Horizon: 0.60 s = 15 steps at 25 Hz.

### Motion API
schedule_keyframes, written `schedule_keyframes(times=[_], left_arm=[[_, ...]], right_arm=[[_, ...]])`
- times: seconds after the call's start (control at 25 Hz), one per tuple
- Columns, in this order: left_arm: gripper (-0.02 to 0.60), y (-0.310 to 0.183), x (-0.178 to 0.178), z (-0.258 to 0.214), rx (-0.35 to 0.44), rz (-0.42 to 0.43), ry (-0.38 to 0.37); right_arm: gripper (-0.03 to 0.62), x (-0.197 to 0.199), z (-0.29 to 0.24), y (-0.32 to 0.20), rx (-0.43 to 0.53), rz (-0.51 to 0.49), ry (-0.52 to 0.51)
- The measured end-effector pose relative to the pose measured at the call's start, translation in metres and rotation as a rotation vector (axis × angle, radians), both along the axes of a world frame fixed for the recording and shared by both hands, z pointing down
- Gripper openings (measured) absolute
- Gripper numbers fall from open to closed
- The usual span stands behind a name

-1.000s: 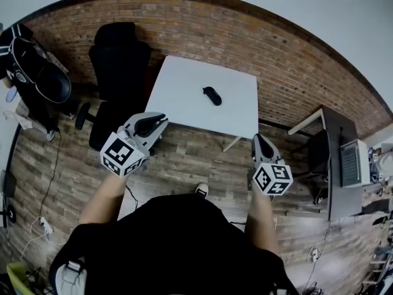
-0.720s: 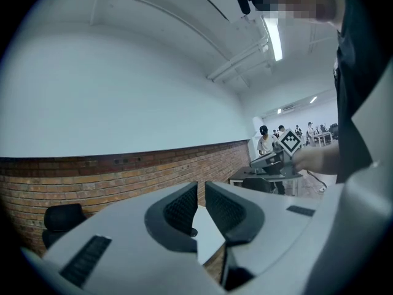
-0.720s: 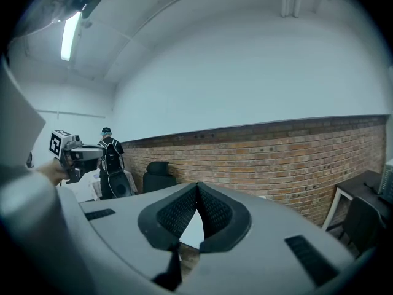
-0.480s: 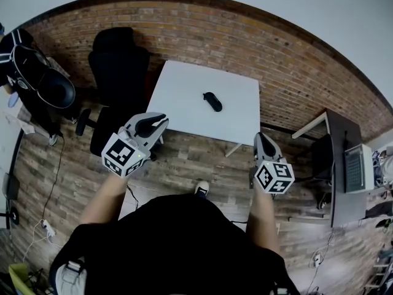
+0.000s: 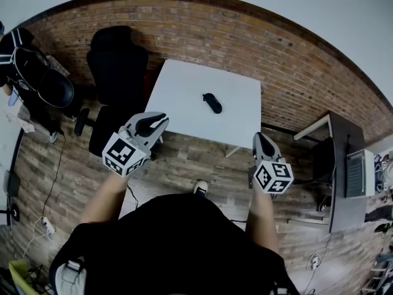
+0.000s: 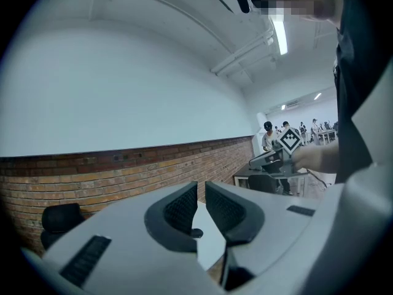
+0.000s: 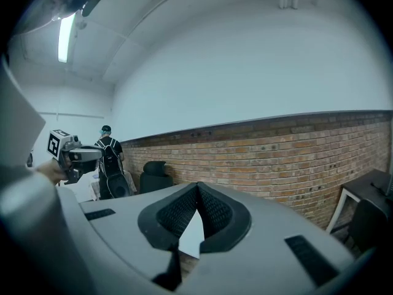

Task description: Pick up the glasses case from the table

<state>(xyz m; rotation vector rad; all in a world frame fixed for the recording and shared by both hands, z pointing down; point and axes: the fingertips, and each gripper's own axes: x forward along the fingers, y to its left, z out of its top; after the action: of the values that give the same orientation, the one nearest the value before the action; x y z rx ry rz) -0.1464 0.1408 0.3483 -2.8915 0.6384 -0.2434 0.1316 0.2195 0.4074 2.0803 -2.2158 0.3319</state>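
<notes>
Fingers (image 6: pixel 181 208) of the left gripper (image 6: pixel 201 186) stand a narrow slit apart with nothing gripped between them. Fingers (image 7: pixel 215 211) of the right gripper (image 7: pixel 197 186) are closed tip to tip on nothing. In the head view, both grippers are held out in front of the person, short of the table's near edge, the left gripper (image 5: pixel 158 120) off the near left corner and the right gripper (image 5: pixel 261 139) off the near right corner.

Work surface: a white square table (image 5: pixel 178 94), bare except for the glasses case (image 5: pixel 212 102). The dark, oblong case lies flat right of the table's centre, well apart from both grippers. In the left gripper view the case (image 6: pixel 195 232) shows as a small dark shape on the white top, seen through the gap in the jaws.

Room: wood-plank floor (image 5: pixel 184 165); a brick wall (image 5: pixel 245 42) runs behind the table, with plain white wall above it. A black office chair (image 5: pixel 116 66) stands just beside the table's left side. A dark desk (image 5: pixel 339 140) carrying a laptop (image 5: pixel 356 174) stands to the right, well apart from the table.
</notes>
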Motion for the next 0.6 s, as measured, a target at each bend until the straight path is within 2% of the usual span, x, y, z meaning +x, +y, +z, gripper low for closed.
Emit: schedule_keyframes(times=[0.6], left_arm=[[0.048,-0.017,0.015,0.009,-0.018,-0.027,-0.014]], right_arm=[[0.017,0.015,0.009,-0.024,-0.020,-0.025,-0.006]])
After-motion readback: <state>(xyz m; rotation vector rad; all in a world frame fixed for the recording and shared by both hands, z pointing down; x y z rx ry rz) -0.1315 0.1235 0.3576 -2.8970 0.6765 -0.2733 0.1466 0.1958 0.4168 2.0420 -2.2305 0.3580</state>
